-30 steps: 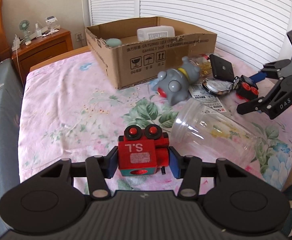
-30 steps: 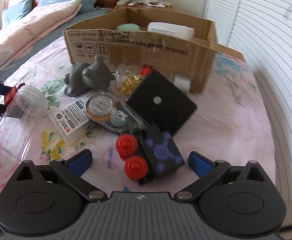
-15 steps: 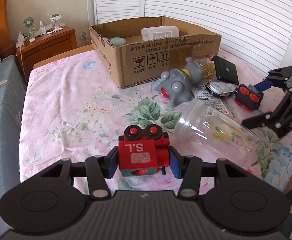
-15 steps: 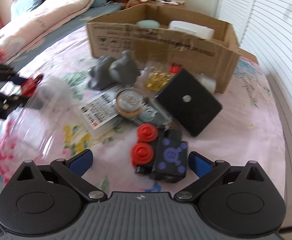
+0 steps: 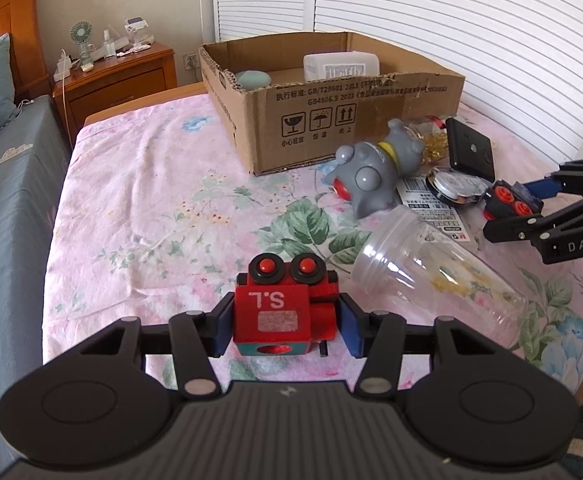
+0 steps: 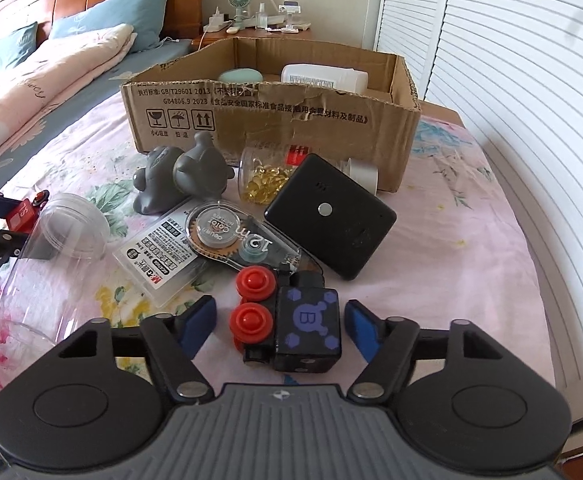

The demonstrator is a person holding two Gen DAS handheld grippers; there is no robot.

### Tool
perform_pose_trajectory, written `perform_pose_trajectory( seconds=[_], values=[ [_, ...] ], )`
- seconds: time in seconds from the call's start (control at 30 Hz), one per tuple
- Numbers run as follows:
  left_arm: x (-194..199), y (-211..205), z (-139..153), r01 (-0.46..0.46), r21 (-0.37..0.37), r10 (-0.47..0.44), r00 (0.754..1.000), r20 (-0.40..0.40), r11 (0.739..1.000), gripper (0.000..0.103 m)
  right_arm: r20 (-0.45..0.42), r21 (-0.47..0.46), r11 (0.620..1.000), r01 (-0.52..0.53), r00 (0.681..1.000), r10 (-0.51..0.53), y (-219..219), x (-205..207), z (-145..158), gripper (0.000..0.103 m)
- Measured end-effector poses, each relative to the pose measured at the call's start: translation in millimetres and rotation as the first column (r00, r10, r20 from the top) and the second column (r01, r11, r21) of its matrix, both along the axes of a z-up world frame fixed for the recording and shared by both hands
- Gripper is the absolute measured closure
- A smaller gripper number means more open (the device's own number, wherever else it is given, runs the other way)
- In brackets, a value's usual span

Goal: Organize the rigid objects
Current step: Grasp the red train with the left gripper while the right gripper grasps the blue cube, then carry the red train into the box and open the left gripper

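Observation:
My left gripper (image 5: pixel 285 328) holds a red toy engine (image 5: pixel 275 312) marked "S.L" just above the floral sheet. Its blue pads touch both sides while the jaws ease slightly apart. My right gripper (image 6: pixel 279 324) is closing around a black toy engine (image 6: pixel 307 320) with red wheels that lies on the sheet. A small gap remains at each pad. In the left wrist view the right gripper (image 5: pixel 509 212) straddles that black toy (image 5: pixel 509 202) at the right. An open cardboard box (image 6: pixel 271 120) stands behind the pile.
A grey toy animal (image 6: pixel 187 176), a clear cup (image 6: pixel 51 248) on its side, a correction tape (image 6: pixel 231 236), a pill jar (image 6: pixel 267 172) and a black square device (image 6: pixel 331 216) lie before the box. A white bottle (image 6: pixel 323 76) and a green object (image 6: pixel 240 77) sit inside it.
The right gripper's jaws have narrowed from wide open to close around the black toy. The left gripper has kept the red toy in place.

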State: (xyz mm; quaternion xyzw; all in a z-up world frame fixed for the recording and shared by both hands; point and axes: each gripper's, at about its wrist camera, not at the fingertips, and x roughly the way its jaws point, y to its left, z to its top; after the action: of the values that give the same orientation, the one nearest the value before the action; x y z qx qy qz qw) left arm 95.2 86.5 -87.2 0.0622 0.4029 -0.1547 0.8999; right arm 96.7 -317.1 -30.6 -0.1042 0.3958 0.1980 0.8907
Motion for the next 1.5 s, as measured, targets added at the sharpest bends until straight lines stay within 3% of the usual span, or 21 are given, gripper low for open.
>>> perform_pose_trajectory(
  seconds=[0.23,0.9,1.17,1.5],
  values=[
    [3.1,1.4,1.1,-0.013,-0.011,0.012,1.0,-0.012,1.0,0.053,-0.004,-0.009,1.0,-0.004,1.0,0.004,2.6,-2.4,3.1,0.047],
    [8.5,14.1,33.7,0.05,0.019,-0.049,0.998,-0.047,0.999,0.053,-0.05,-0.036,0.996,-0.079,0.996,0.077,-6.0,0.0,33.3,0.048],
    [25.5,-1.3,64.2,0.121,0.014,-0.121,0.993,0.015,0.993,0.053,0.012,-0.075,0.99,-0.121,0.992,0.122,-2.2,7.6,55.2,0.048],
    [85.2,-30.0,99.1,0.137,-0.005,-0.134,0.981,0.137,0.991,0.053,0.079,-0.064,0.988,-0.139,0.986,0.144,0.0,30.2,79.8,0.048]
  ],
)
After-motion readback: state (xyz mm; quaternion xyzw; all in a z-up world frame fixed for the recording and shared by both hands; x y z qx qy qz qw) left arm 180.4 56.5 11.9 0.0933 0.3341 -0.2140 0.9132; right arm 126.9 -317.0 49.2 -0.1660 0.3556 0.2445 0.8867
